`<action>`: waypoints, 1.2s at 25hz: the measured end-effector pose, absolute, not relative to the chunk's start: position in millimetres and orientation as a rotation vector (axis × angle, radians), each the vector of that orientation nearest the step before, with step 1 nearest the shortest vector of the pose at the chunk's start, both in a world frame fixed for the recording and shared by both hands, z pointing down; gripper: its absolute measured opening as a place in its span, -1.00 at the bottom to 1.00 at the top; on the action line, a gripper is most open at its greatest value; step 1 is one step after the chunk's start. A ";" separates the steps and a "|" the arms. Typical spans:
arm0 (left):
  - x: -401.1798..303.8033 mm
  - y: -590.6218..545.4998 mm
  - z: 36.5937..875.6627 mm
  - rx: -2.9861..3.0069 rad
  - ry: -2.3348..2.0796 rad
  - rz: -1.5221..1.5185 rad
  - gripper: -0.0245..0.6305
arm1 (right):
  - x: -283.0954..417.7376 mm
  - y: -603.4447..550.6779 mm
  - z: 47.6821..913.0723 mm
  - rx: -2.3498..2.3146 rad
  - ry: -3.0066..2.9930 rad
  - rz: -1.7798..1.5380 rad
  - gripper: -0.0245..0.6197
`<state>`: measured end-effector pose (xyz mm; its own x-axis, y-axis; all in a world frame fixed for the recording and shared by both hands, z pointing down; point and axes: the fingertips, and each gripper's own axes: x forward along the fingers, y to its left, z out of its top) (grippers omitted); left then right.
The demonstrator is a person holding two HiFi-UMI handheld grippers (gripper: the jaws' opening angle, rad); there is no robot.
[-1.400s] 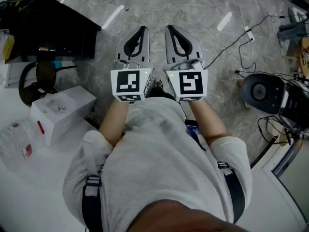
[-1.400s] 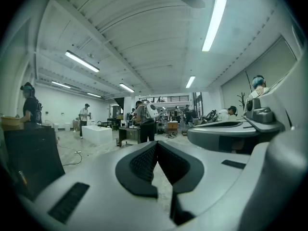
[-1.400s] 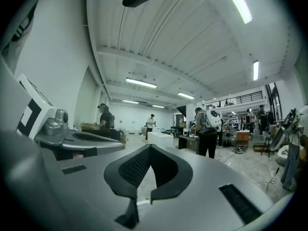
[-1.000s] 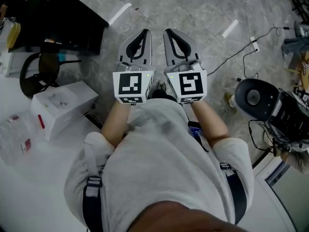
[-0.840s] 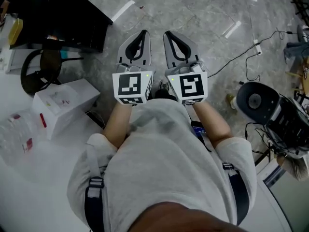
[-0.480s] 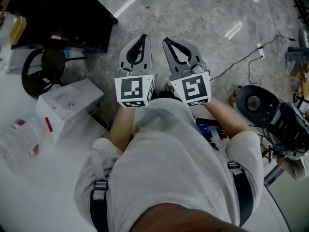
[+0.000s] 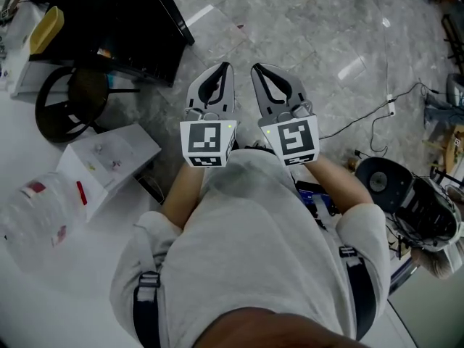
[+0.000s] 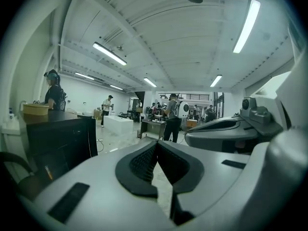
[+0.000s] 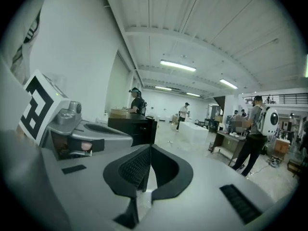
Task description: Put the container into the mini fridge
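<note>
A tan, bowl-like container [image 7: 45, 29] stands on top of a black cabinet [image 7: 138, 35] at the upper left of the head view. It shows again in the left gripper view as the container [image 8: 34, 109] on the cabinet [image 8: 62, 143], and far ahead in the right gripper view [image 9: 119, 112]. My left gripper [image 7: 226, 66] and right gripper [image 7: 255, 67] are held side by side in front of my body, over the marble floor. Both are shut with nothing between the jaws, seen close in the left gripper [image 8: 156, 143] and right gripper [image 9: 149, 147] views. Neither is near the container.
A white box [image 7: 109, 158], a clear plastic bottle [image 7: 40, 209] and a black stool [image 7: 69, 111] lie at the left. Cables [image 7: 377, 122] and a round black device [image 7: 377, 176] sit on the floor at the right. People [image 8: 172, 117] and tables stand farther off.
The scene has slid in the head view: the black cabinet and tan container come further in at the upper left, the round device drops to the lower right. Both grippers stay shut, side by side.
</note>
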<state>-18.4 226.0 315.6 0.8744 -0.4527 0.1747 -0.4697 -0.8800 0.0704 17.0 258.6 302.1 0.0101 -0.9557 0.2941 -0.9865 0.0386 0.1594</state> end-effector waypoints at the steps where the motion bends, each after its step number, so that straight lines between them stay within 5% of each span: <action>1: -23.3 218.7 316.3 2.942 -0.714 0.243 -0.89 | 13.6 250.0 302.9 1.979 -2.000 0.152 -0.80; 30: -11.0 -11.4 315.5 2.935 -1.039 0.424 -0.89 | 16.2 5.9 311.1 1.606 -2.356 0.071 -0.80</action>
<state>-11.0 -11.4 315.5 0.7447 -0.6179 0.2522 -0.6178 -0.7812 -0.0896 16.2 5.9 311.1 -0.3376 -0.9037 0.2633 -0.9179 0.3780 0.1204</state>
